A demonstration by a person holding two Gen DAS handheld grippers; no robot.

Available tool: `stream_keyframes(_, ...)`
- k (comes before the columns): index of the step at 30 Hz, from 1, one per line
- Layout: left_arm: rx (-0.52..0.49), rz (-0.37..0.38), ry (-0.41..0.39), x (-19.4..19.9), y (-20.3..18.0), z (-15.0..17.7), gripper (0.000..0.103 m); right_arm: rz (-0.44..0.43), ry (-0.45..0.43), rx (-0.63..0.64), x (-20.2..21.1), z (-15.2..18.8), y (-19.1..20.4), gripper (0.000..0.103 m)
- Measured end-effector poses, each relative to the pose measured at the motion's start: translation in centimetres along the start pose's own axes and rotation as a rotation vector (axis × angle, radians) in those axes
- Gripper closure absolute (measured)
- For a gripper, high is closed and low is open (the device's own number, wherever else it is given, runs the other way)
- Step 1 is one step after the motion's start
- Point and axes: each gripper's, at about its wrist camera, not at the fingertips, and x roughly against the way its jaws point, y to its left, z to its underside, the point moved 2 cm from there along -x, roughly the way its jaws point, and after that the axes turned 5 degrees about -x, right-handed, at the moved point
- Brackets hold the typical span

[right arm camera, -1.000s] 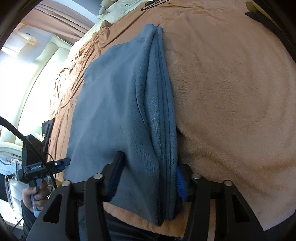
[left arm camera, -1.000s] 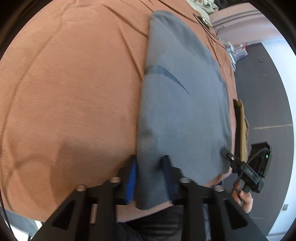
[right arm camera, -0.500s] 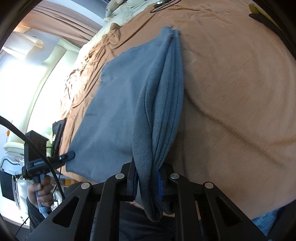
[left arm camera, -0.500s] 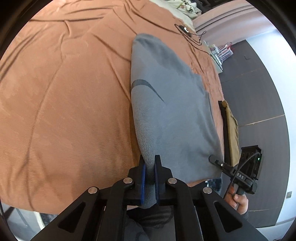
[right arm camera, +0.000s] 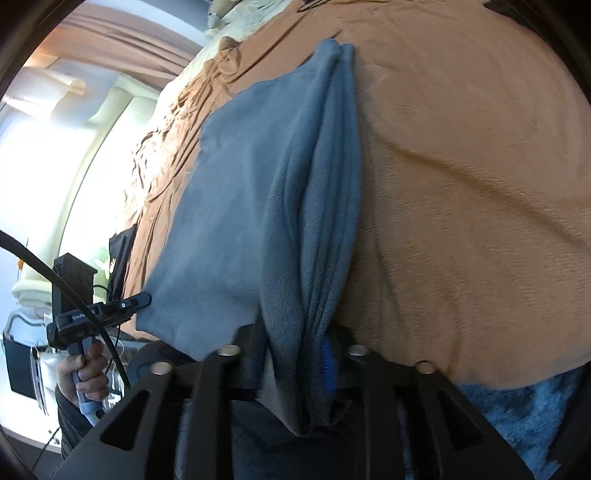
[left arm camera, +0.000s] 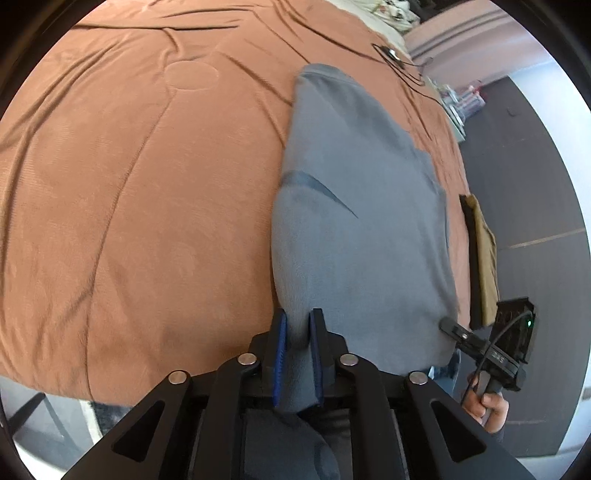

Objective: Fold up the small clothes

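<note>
We have the garment (left arm camera: 362,236), a grey-blue fleece piece, lying lengthwise on the bed (left arm camera: 129,184), its far end well up the brown cover and its near end drawn to the bed's edge. We judge it partly folded: along its right side several layers are stacked into a long ridge, while the left part lies as one flat sheet, so at least one lengthwise fold looks done. The left gripper (left arm camera: 297,354) has its jaws pressed onto the near left corner, pinching a thin bunch of cloth between the blue pads (left arm camera: 279,360). The right gripper (right arm camera: 295,360) has its jaws clamped on the thick near end of the ridge, the cloth hanging out below them. What is left, in our view, is to carry these two near corners up toward the far end to halve the length, then smooth and set the piece down; we cannot tell how many folds are wanted. Around it, a tan folded item (left arm camera: 484,258) lies at the bed's right edge, near the garment but apart from it, and a thin black cable (left arm camera: 402,66) runs across the cover beyond the far end. Pale bedding (right arm camera: 225,22) sits at the head. Nothing lies on the cover between the near end and the far end, so we see no obstacle, though the cable is close to where the corners would land.
</note>
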Motion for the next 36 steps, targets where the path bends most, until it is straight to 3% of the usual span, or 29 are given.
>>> stream_keyframes(2,0.014,0.002,-0.024,0.1,0.4,-0.8,0.064,0.007,-0.022,-0.018,0.4,-0.8,-0.5,0.043)
stream_keyframes(3,0.019,-0.002,-0.035,0.1,0.5,-1.2,0.061,0.005,-0.037,-0.019,0.7,-1.0,-0.4,0.041)
stream_keyframes(12,0.027,0.025,-0.042,-2.2,0.5,-5.4,0.06,-0.038,-0.093,-0.044,0.2,-5.6,-1.5,0.041)
stream_keyframes(30,-0.023,0.051,-0.01,-7.1,0.1,-13.6,0.06,-0.075,-0.077,-0.043,-4.9,-11.3,-1.6,0.041)
stream_keyframes(36,-0.023,0.078,-0.011,-8.1,0.3,-16.2,0.063,-0.096,-0.046,-0.031,-6.7,-13.0,-1.7,0.054)
